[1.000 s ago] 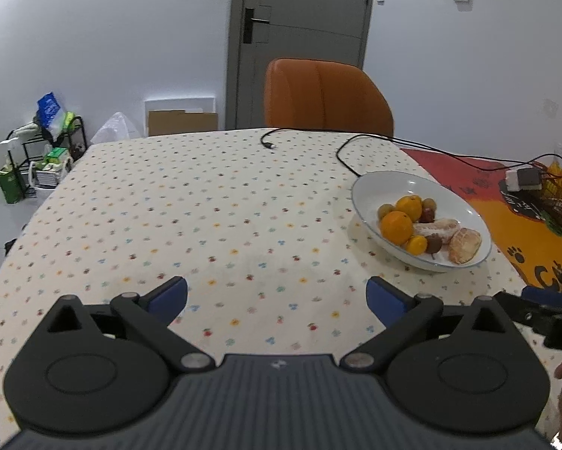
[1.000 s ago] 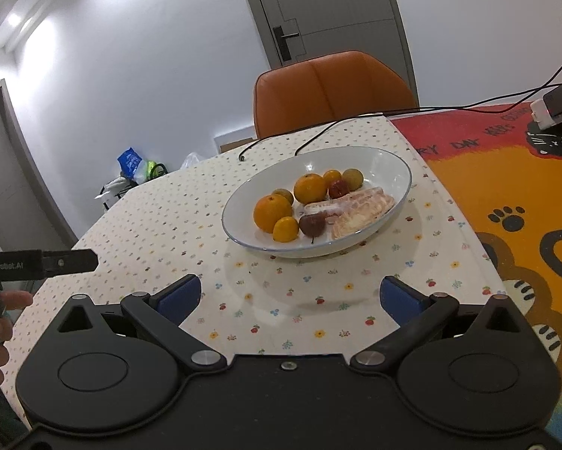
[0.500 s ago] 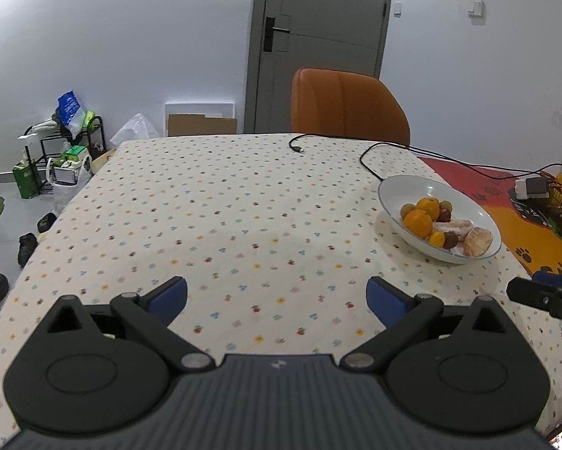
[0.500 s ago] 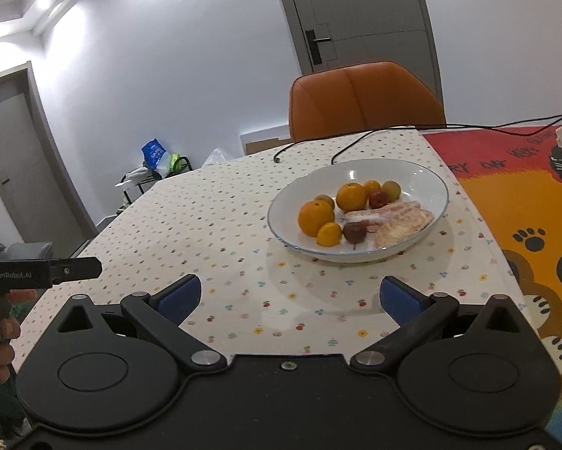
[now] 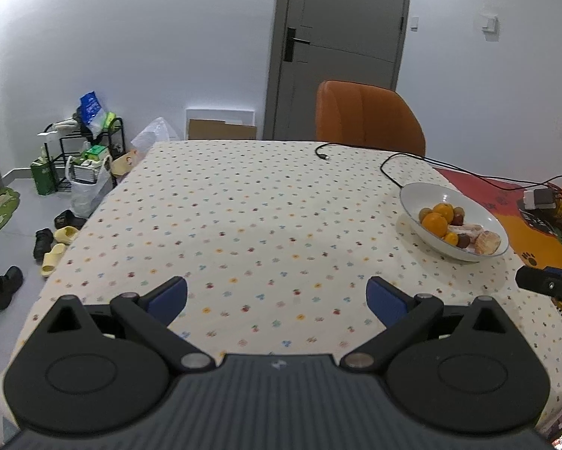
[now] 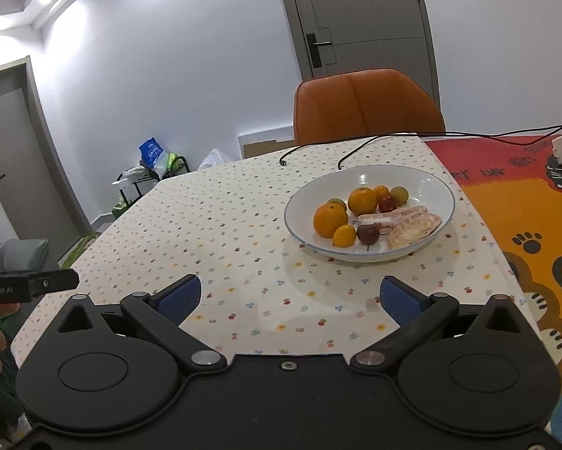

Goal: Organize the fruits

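Observation:
A white bowl (image 6: 431, 183) stands on the dotted tablecloth, holding oranges (image 6: 329, 219), small dark red fruits (image 6: 369, 233), greenish fruits (image 6: 399, 195) and pale peeled segments (image 6: 412, 227). The same bowl (image 5: 416, 195) lies far right in the left wrist view. My right gripper (image 6: 290, 298) hovers open in front of the bowl, nothing between its blue pads. My left gripper (image 5: 277, 298) is open over bare cloth, well left of the bowl. Each gripper's body shows at the edge of the other's view.
An orange chair (image 6: 367, 107) stands at the table's far side. Black cables (image 5: 389, 165) run across the cloth behind the bowl. A red and orange cartoon mat (image 6: 525, 206) covers the table's right part. Shoes and a cluttered rack (image 5: 82, 150) sit on the floor left.
Both grippers have pulled back and risen from the table, so the bowl looks smaller and farther in both views. Both stay open.

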The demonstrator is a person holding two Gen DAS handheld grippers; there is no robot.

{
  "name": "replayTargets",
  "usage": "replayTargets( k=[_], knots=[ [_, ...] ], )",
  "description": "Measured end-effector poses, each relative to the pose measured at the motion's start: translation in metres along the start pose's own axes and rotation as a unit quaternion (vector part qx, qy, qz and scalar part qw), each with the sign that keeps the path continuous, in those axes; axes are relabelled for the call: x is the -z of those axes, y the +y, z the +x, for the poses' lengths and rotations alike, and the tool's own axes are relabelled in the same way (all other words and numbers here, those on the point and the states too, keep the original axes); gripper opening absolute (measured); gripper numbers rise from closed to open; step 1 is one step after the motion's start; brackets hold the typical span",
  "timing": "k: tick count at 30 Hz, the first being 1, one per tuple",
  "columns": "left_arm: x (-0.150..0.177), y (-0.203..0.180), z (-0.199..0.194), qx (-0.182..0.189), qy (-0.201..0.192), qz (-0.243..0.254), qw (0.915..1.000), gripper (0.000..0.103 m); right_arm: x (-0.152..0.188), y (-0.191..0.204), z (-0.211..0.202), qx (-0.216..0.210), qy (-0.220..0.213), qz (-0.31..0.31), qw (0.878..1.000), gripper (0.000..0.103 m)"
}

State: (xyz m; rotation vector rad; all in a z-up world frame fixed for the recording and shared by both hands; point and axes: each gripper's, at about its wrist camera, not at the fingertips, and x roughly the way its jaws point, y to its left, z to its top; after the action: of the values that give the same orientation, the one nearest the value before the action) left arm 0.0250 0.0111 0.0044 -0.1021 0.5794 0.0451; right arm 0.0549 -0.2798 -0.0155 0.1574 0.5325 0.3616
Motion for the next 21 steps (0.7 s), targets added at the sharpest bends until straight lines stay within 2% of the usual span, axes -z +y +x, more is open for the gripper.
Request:
replayTargets(
  k=[7,21],
  knots=[
    [0.005,0.012,-0.009,-0.018,-0.002,-0.008,0.9998,0.101,0.004,0.015,0.002,-0.016,0.016,-0.007,1.000,0.103],
    [0.006,0.007,-0.013,-0.016,0.000,-0.002,0.9999,0.101,0.005,0.034,0.001,-0.031,0.015,-0.018,0.999,0.103]
  ],
)
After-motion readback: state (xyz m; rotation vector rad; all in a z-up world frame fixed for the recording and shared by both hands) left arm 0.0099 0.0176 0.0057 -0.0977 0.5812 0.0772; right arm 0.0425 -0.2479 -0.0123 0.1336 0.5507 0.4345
